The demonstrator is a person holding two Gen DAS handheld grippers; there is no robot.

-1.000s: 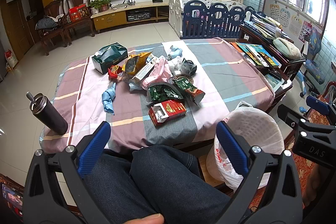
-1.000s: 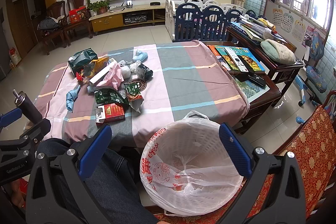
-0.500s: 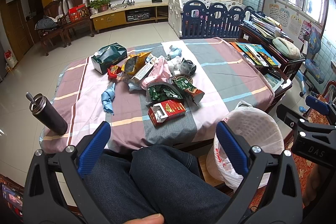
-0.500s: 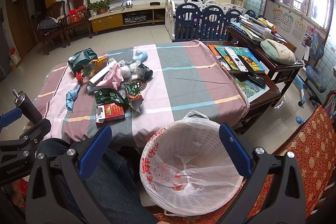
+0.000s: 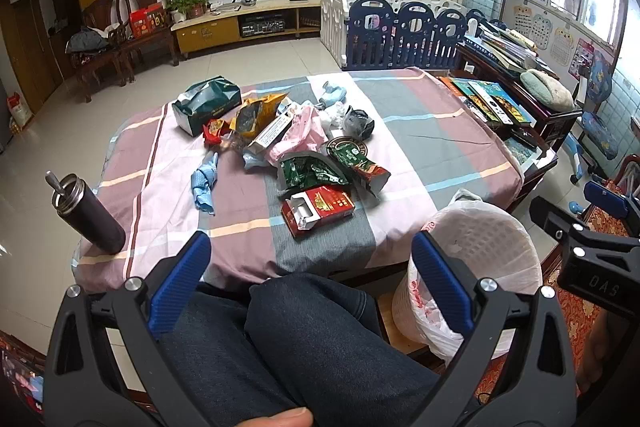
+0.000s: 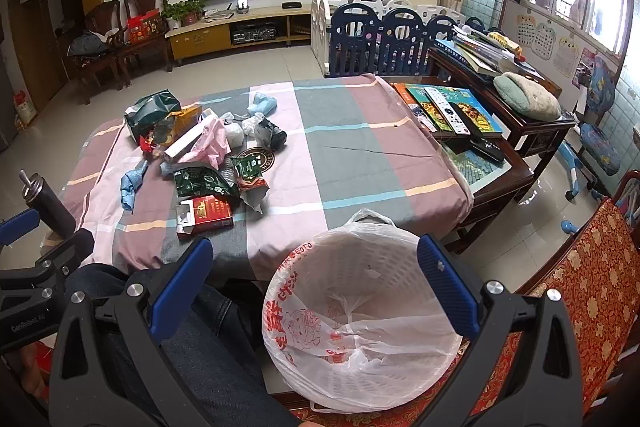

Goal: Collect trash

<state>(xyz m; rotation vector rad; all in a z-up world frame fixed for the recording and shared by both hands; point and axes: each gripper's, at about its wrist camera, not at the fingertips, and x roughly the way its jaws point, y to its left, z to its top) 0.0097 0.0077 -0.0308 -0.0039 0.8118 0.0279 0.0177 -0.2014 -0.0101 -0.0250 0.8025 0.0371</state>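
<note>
Blue-padded left gripper [image 5: 306, 263] hangs wide open, empty, over the person's denim-clad knee [image 5: 320, 311]. Right gripper [image 6: 310, 267] likewise spread wide, holding nothing, above the white bin [image 6: 368, 307] lined with a plastic bag (red print on it). At 12 o'clock beyond both, the striped tablecloth [image 5: 420, 131]. Nearest trash: red carton [image 5: 318, 209], torn open. Behind it green wrappers [image 5: 310, 173], pink bag [image 5: 298, 135], dark green box [image 5: 208, 103]. Blue crumpled glove [image 5: 204, 183] lies at 10 o'clock; dark flask [image 5: 86, 213] stands at 9.
</note>
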